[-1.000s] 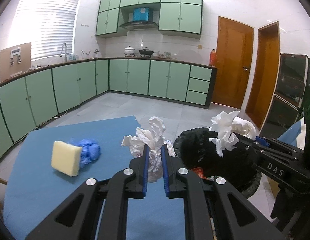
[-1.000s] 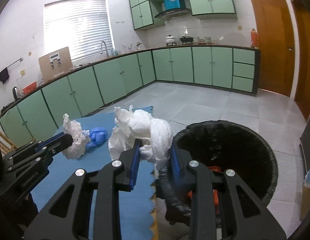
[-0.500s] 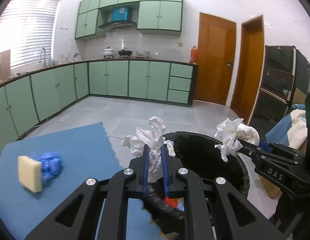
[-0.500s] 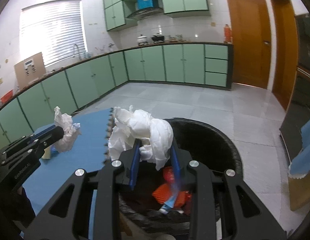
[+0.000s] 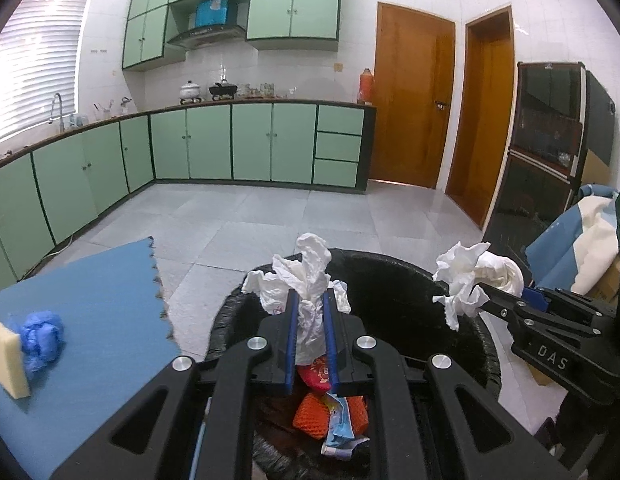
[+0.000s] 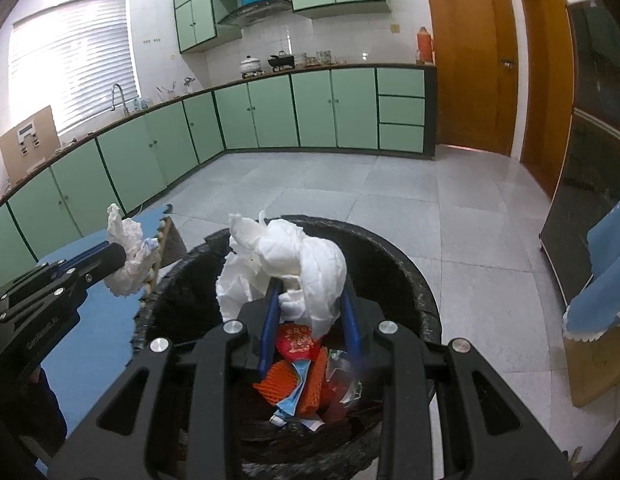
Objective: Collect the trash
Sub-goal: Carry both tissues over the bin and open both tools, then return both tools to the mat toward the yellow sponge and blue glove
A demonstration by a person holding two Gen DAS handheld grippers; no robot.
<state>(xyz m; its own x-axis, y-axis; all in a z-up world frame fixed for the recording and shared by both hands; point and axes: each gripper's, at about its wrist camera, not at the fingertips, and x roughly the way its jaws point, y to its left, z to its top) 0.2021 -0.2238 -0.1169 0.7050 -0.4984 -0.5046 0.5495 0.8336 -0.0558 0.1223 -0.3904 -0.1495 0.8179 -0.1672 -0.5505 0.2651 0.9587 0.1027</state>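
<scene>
My left gripper is shut on a crumpled white tissue and holds it over the black-lined trash bin. My right gripper is shut on a larger white tissue wad, also above the bin. Each gripper shows in the other's view: the right one with its wad over the bin's right side, the left one with its tissue near the bin's left rim. Red and orange wrappers lie inside the bin.
A blue mat on the left carries a yellow sponge and a crumpled blue glove. Green kitchen cabinets line the far wall. A dark cabinet and blue-white cloth stand right of the bin.
Both grippers have moved right, from above the blue mat to over the trash bin, each still holding its tissue. The sponge and glove stayed on the mat.
</scene>
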